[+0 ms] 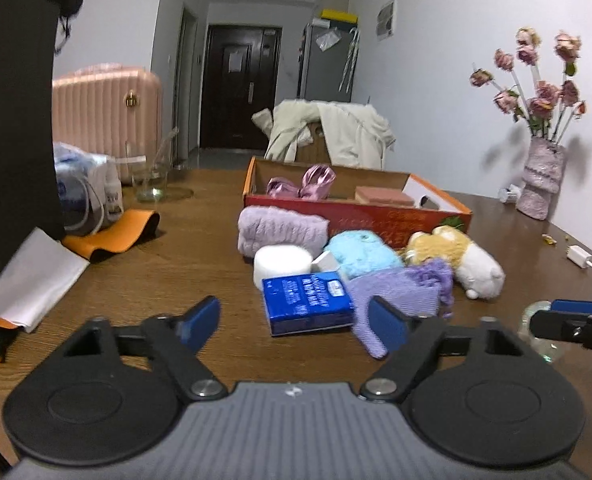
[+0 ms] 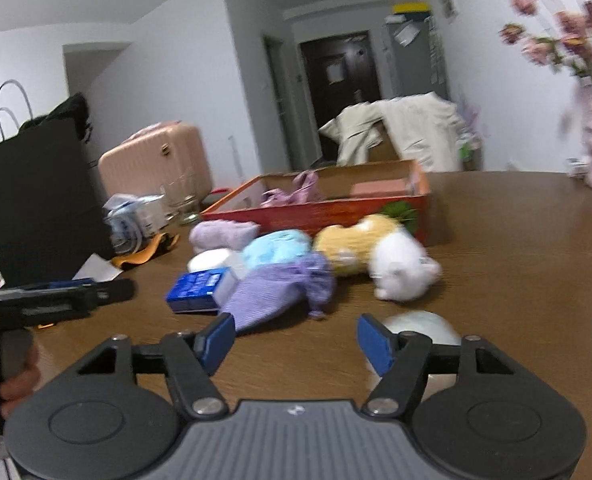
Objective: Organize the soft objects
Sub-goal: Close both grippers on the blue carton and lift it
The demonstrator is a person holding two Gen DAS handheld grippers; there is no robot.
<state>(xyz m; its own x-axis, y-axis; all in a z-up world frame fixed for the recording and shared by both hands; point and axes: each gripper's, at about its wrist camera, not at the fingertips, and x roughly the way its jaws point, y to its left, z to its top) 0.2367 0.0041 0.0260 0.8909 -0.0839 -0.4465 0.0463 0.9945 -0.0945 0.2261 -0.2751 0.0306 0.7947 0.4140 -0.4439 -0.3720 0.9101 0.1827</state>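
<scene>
The left gripper [image 1: 294,322] hovers low over the wooden bench [image 1: 184,280], its jaws spread wide and holding nothing. Just ahead of it lies a blue tissue pack [image 1: 307,303], touching a lilac knitted cloth [image 1: 400,300] that reaches toward the right-hand finger.

The right gripper [image 2: 295,342] is likewise above the bench, jaws spread and empty. A pale round object [image 2: 420,330] sits just beside its right-hand finger, too blurred to identify.

The soft things are heaped near the middle of the bench, in front of a red cardboard box [image 1: 356,216]. A folded lavender towel [image 1: 282,230] lies against the box's front wall, a white roll [image 1: 282,266] just beside it, then a light blue plush [image 1: 362,254]. A yellow and white plush toy [image 1: 462,262] lies on its side at the right end of the heap.

Inside the box are a pink satin scrunchie [image 1: 302,186] and a pink block [image 1: 384,196].

A vase of dried roses [image 1: 540,176] stands well apart, near the wall, and a black paper bag [image 2: 36,196] stands at the left edge.
</scene>
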